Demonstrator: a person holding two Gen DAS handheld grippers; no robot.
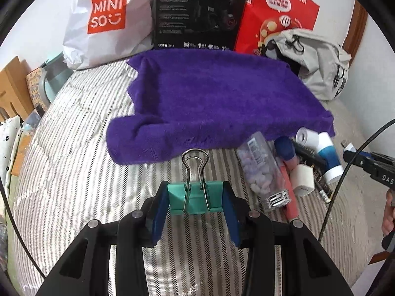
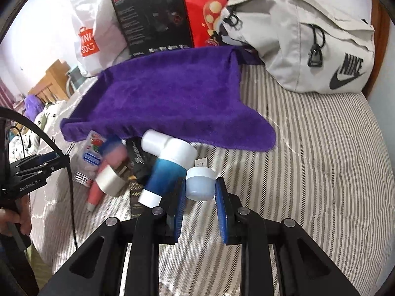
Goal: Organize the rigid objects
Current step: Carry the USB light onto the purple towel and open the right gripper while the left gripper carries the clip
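Over the striped bedspread [image 1: 74,160], the left gripper [image 1: 196,197] clamps a green binder clip [image 1: 195,197] just short of the purple towel [image 1: 209,98], while the right gripper [image 2: 200,190] pinches a small pale-blue jar [image 2: 200,183] beside the cluttered pile of bottles [image 2: 167,170].

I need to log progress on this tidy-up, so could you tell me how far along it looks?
Nothing looks sorted yet: the purple towel lies bare. In hand, the left gripper clamps a green binder clip, and the right gripper brackets a small white-lidded jar. Left to do: the pile beside it, including the clear pill bottle, the blue-and-white bottle and the tape roll.
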